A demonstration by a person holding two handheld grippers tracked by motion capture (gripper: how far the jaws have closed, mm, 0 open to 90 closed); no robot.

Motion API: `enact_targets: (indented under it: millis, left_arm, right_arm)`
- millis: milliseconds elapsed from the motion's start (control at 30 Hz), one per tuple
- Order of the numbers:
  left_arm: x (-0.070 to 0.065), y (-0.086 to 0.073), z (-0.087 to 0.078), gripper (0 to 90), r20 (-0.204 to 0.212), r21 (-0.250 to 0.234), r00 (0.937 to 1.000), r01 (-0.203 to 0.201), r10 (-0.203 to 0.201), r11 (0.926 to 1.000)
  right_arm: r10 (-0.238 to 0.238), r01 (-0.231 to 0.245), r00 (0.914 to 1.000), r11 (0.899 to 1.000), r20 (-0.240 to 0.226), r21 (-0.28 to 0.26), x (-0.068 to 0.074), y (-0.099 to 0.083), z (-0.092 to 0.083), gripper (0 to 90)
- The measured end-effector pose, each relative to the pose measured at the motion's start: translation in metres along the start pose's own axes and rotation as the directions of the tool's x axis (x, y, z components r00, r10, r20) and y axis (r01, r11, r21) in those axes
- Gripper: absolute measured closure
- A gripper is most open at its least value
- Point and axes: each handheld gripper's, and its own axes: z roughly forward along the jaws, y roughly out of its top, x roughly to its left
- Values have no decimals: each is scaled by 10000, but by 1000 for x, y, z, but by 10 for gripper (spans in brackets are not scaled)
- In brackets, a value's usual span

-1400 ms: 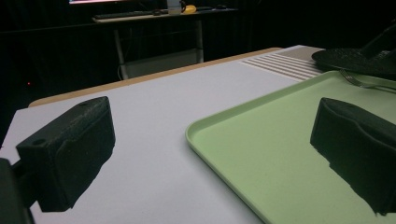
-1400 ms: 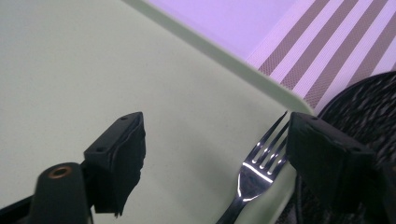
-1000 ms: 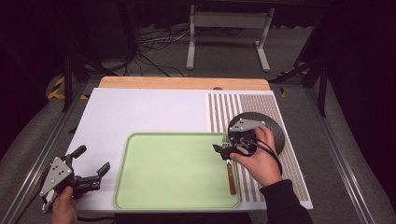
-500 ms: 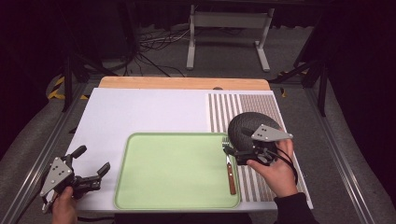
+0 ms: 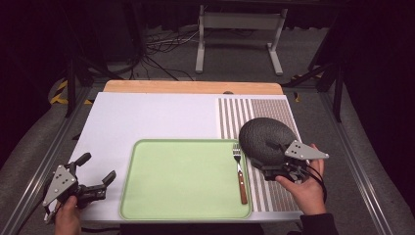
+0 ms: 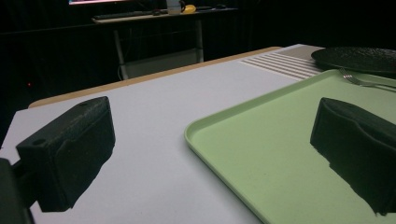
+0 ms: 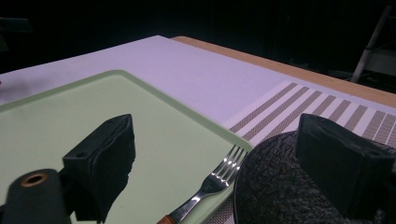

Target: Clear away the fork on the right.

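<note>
**Fork down on tray edge, plate next in line**

Green tray [image 5: 181, 181] taken as landmark, set on the white table [image 5: 147, 117] toward the near edge. Just right of the tray, on the striped mat [image 5: 274, 110]: dark plate [image 5: 264, 137], upside down by the look of its domed back, rim close to the tray's right edge. Along that right edge: fork [image 5: 240, 171], tines away from the person, wooden handle toward the near side, apparently lying on the tray rim.

Right gripper [image 5: 268, 169] at the plate's near rim, right of the tray; jaws spread wide, empty, one over the plate, one over the tray. Left gripper [image 5: 100, 188] low at the tray's left, jaws well apart, holding nothing.

Judged progress: fork placed; plate not yet gripped, likely the step in hand.
</note>
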Motion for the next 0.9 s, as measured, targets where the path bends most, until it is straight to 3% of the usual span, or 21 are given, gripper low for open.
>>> enact_targets:
  millis: [333,733,900]
  left_arm:
    - [0,0,0,6,32,-12,10000,17,-17,10000]
    - [0,0,0,6,85,-45,10000,16,-16,10000]
    - [1,0,-1,7,107,-76,9999,32,-31,10000]
  right_arm:
    - [441,-445,9990,9967,-83,-678,-13,-29,-10,137]
    - [380,-402,9987,9970,-344,-658,-16,-46,-10,138]
    - [386,-404,9981,9985,-489,-372,-14,-51,-6,133]
